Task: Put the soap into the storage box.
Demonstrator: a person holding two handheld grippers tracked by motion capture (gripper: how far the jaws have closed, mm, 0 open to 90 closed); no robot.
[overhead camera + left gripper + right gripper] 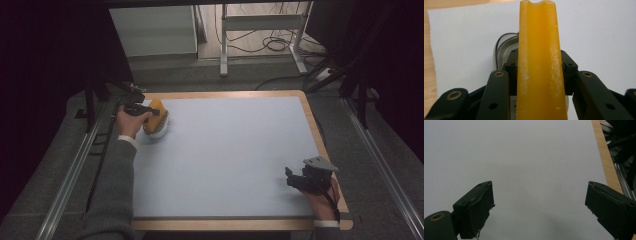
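Note:
A yellow-orange slab (156, 113) stands on edge at the table's far left, and my left gripper (149, 110) is shut on it. In the left gripper view the slab (539, 37) runs up between the black jaws of the left gripper (539, 65), a groove along its top end. Right under it lies a round white and silver object (161, 131) (503, 46); I cannot tell whether the two touch. My right gripper (291, 178) rests near the front right corner. Its jaws stand wide open over the bare mat in the right gripper view (539, 205).
A pale mat covers the board (225, 155), which has a wooden rim (311, 120). Metal rails (70, 175) run along both sides of the table. Beyond the far edge are a white cabinet (155, 30), desk legs (223, 45) and floor cables (272, 45).

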